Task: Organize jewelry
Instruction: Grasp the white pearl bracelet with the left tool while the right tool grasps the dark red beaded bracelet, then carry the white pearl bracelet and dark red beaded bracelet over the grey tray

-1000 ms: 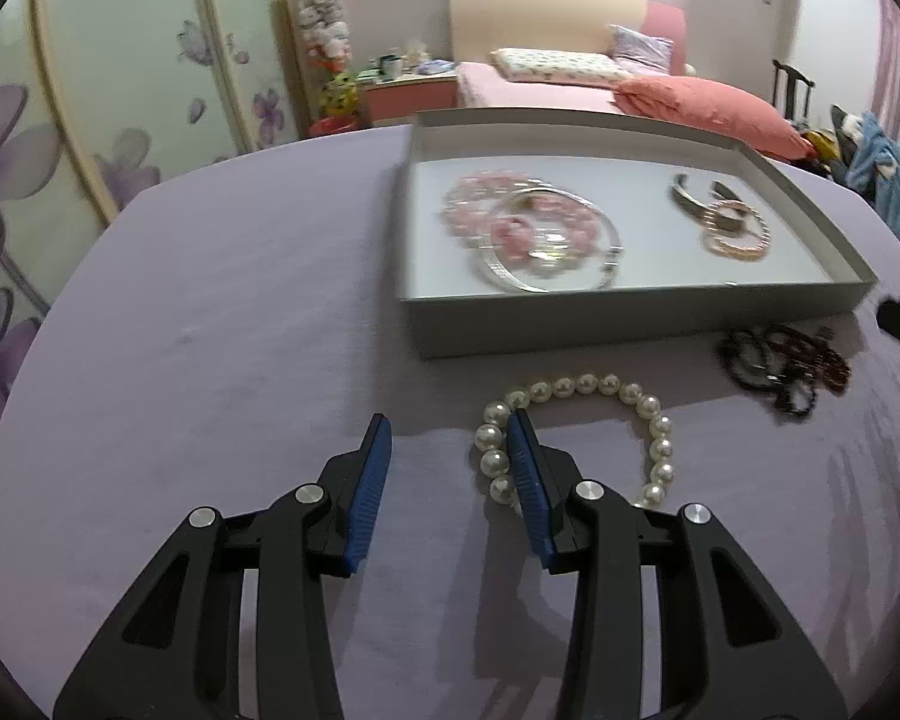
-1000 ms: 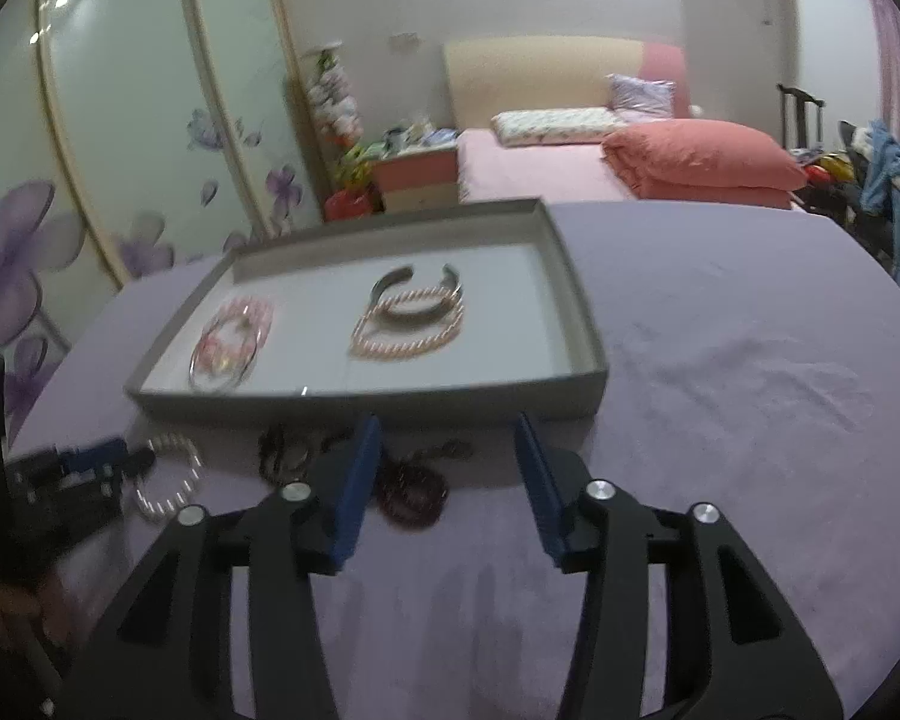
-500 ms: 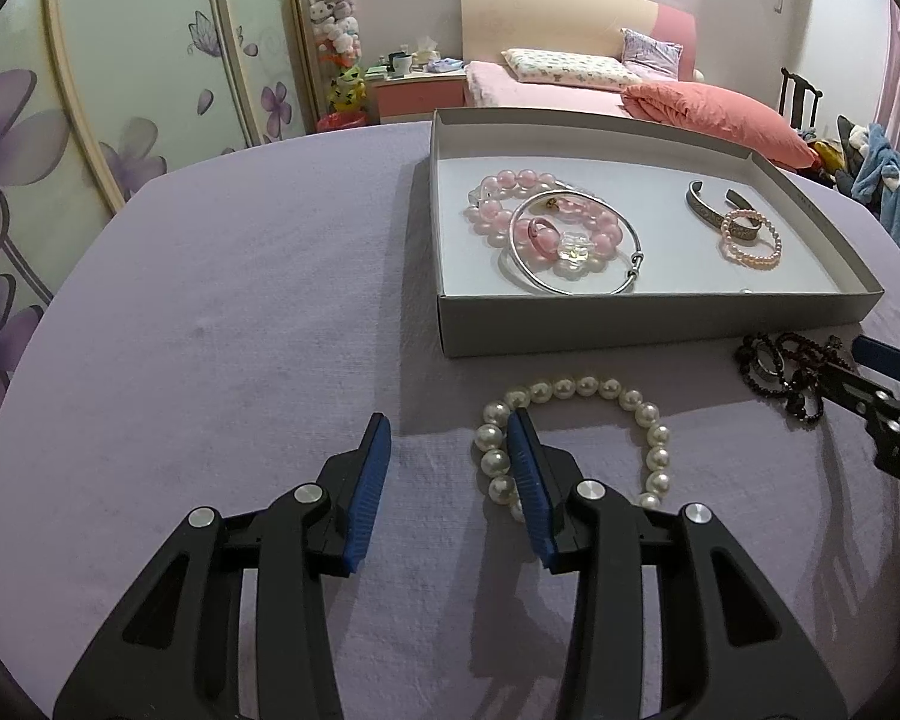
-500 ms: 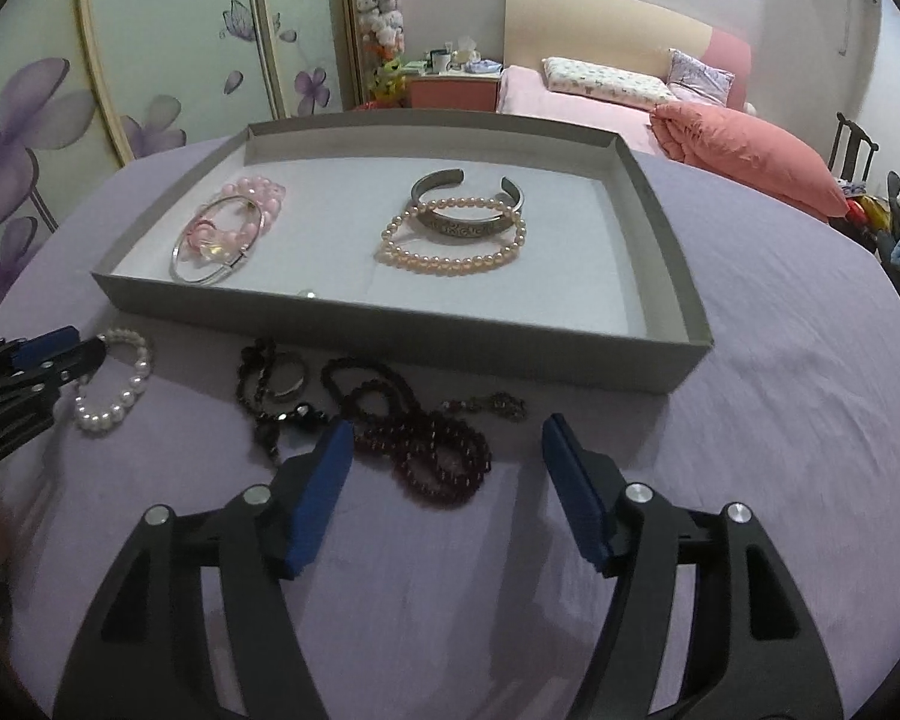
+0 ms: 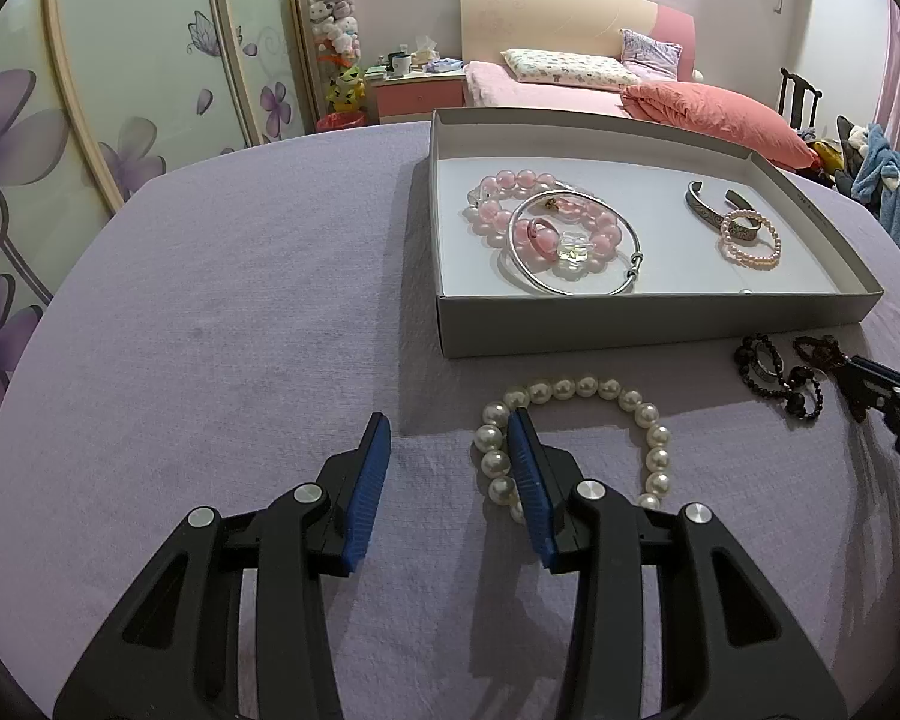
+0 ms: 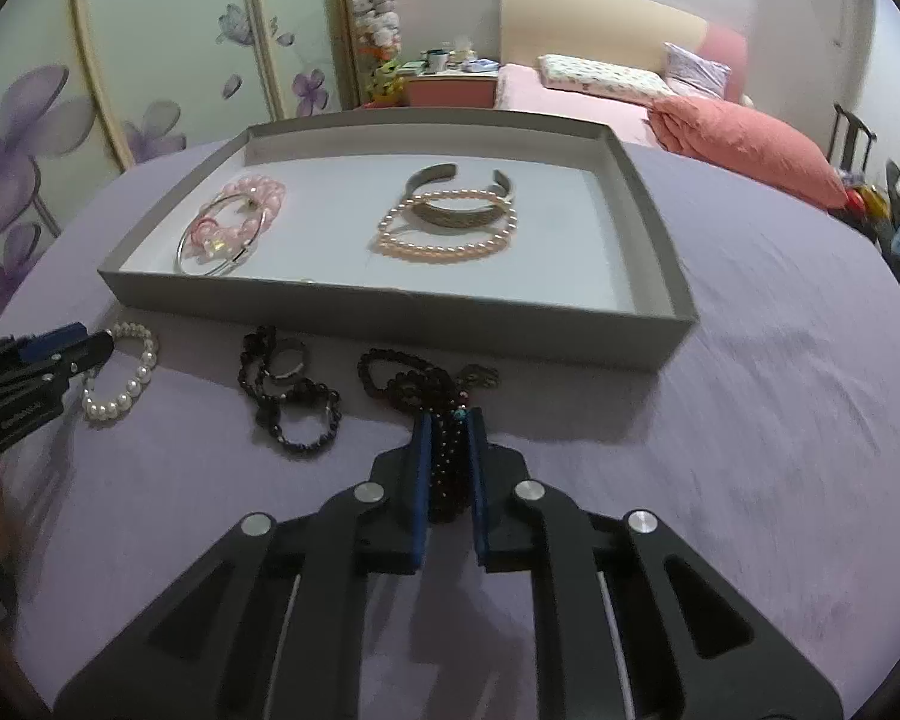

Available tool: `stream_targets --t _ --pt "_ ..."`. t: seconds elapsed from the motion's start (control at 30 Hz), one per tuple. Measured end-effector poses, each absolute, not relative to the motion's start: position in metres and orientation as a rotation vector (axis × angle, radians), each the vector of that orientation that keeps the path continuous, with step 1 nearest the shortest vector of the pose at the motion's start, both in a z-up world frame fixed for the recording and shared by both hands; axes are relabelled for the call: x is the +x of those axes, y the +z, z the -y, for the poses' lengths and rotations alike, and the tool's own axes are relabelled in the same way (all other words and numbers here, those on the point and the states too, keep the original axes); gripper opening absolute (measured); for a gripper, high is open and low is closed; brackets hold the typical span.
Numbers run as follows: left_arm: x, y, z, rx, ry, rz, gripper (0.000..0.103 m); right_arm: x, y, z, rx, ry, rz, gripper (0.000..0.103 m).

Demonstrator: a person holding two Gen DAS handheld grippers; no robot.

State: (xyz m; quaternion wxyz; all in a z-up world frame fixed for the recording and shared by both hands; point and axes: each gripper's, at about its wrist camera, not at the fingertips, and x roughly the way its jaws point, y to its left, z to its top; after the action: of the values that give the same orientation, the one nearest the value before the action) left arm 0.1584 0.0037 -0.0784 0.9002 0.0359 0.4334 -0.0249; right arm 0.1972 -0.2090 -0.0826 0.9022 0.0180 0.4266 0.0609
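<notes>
Right hand-held gripper [image 6: 449, 420]: blue pads pinched on a dark red bead string [image 6: 432, 396] that lies on the purple worktop [image 6: 750, 450] just before the grey tray [image 6: 390, 318]. Left hand-held gripper [image 5: 447, 429]: part spread, gripping nothing; its right finger rests inside the loop of the white pearl bracelet [image 5: 570, 390], left finger outside it. Beside the dark red string: black bead bracelet [image 6: 294, 414] with a ring. In tray: pink bead bracelet [image 5: 510, 183], silver bangle [image 5: 570, 288], metal cuff [image 5: 705, 210], pale pink pearl bracelet [image 5: 750, 255].
</notes>
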Motion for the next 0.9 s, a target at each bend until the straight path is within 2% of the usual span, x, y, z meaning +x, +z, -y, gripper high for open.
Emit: stream_targets --t 0.1,0.17,0.23,0.5,0.9 --pt "0.159 -0.078 -0.003 0.072 -0.062 -0.894 0.032 0.193 -0.074 0.219 0.093 0.114 -0.850 0.005" --pt "0.158 -0.077 -0.001 0.073 -0.062 -0.892 0.016 0.192 -0.070 0.223 0.110 0.106 -0.837 0.005" --pt "0.158 -0.077 -0.003 0.062 -0.067 -0.892 0.012 0.189 -0.068 0.226 0.130 0.104 -0.825 0.005" --pt "0.155 -0.073 -0.010 -0.006 -0.097 -0.888 0.010 0.181 -0.047 0.234 0.190 0.122 -0.743 0.005" --pt "0.142 -0.044 -0.016 -0.109 -0.150 -0.774 0.010 0.169 -0.019 0.225 0.228 0.148 -0.637 0.005"
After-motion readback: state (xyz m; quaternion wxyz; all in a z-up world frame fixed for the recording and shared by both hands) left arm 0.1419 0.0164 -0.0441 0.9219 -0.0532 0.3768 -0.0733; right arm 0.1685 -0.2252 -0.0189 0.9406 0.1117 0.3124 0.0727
